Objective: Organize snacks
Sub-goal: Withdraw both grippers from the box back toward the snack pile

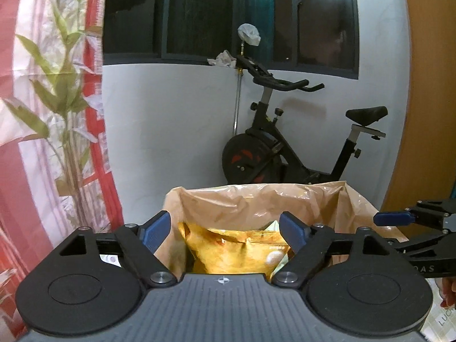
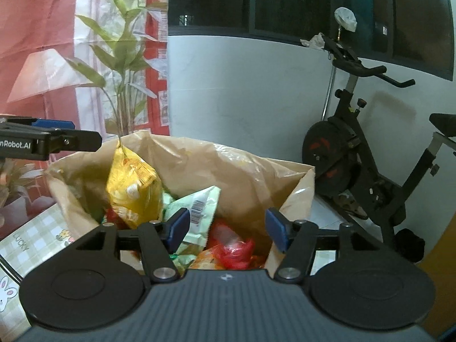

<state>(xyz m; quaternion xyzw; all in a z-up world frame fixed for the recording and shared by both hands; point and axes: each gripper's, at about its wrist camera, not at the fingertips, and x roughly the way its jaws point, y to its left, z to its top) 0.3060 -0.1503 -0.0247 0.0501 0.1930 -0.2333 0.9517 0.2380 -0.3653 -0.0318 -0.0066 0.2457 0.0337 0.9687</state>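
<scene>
Several snack packets sit in the brown bag (image 2: pixel 242 171) at the frame's centre: a yellow packet (image 2: pixel 132 188) upright at its left, a pale green packet (image 2: pixel 196 208) and red wrappers (image 2: pixel 233 245) lower down. My left gripper (image 1: pixel 225 232) has its fingers spread, nothing between them, hovering over the yellow packet. My right gripper (image 2: pixel 228 228) is likewise parted and empty above the bag's mouth. Probably I'm sorting what's inside, though the bottom is hidden.

Left wrist view: close behind the left gripper (image 1: pixel 225 232), angled slightly down into the brown bag (image 1: pixel 256 199). Right wrist view: close behind the right gripper (image 2: pixel 228 229), facing likewise. Shared by both: bag, exercise bike (image 1: pixel 287 145), window, curtain.
</scene>
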